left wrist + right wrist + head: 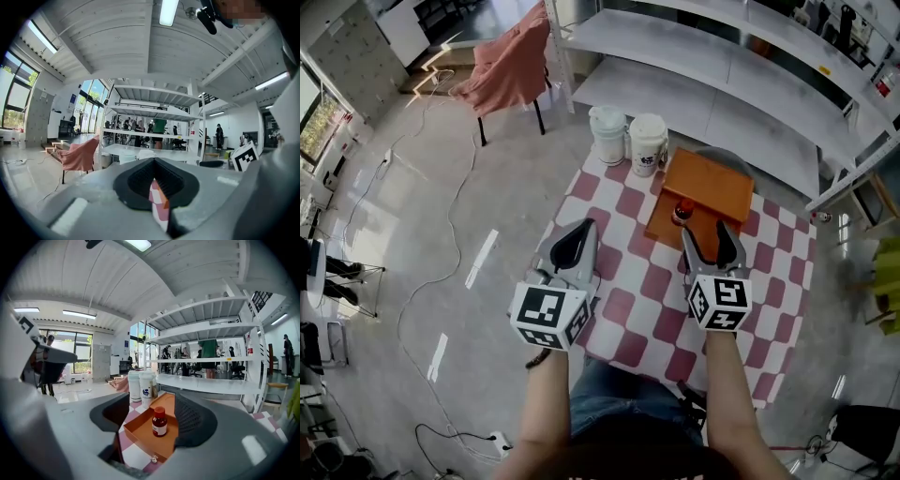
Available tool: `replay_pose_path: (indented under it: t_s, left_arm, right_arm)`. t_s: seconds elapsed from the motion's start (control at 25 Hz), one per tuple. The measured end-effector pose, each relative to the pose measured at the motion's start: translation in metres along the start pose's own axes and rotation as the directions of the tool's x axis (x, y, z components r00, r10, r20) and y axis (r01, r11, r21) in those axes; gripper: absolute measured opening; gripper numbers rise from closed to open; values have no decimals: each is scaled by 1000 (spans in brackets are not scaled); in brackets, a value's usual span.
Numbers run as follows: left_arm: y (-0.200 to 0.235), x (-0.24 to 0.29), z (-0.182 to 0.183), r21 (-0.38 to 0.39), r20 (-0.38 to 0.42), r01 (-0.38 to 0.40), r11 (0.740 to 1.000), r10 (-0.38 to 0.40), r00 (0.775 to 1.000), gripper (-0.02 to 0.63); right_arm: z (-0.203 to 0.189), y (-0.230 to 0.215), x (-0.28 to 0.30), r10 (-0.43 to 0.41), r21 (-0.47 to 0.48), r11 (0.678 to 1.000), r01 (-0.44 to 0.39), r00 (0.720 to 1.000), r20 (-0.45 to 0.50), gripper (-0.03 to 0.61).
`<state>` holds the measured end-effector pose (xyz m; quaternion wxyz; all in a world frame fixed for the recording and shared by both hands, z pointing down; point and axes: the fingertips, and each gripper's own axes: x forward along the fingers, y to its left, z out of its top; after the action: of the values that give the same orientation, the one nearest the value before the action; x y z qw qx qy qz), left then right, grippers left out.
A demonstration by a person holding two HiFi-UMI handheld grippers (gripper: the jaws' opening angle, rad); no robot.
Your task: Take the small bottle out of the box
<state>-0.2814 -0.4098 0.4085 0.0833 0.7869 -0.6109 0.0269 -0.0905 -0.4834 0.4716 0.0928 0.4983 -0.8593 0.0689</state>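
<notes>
While the small bottle point(160, 422) stands upright in the orange box point(140, 428), right gripper point(712, 234) gaping wide, empty, just short of it, left gripper point(579, 234) pinched closed, holding nothing.

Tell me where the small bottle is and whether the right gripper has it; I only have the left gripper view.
Observer: The small bottle stands upright inside the orange box, and nothing grips it.
Operator: Report the right gripper's jaws.
Observer: The right gripper is open with its jaws wide apart. It points at the bottle, which appears to be just ahead of its tips.
Operator: Say where my left gripper sits.
Observer: The left gripper is near the left edge of the checked cloth, well to the left of the box.
</notes>
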Motion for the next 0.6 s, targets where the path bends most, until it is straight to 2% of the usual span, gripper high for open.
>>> replay_pose_path:
  t_s: [0.12,0.36,0.6]
  left_arm:
    - [4,10,-6,-5,-20,23,1000,-24,1000,-2]
    - [9,29,-21,-14,-57,58,998,-58,997,-2]
    - [22,40,-33,-34,-75,58,998,-60,995,-2]
  right_arm:
    - [-21,-7,19,-27,-1,1000,27,998,-51,264]
    - [-52,-10,58,-31,-17,999,29,990,-136,232]
    - [-67,-22,85,-59,-14,998,58,983,-176,205]
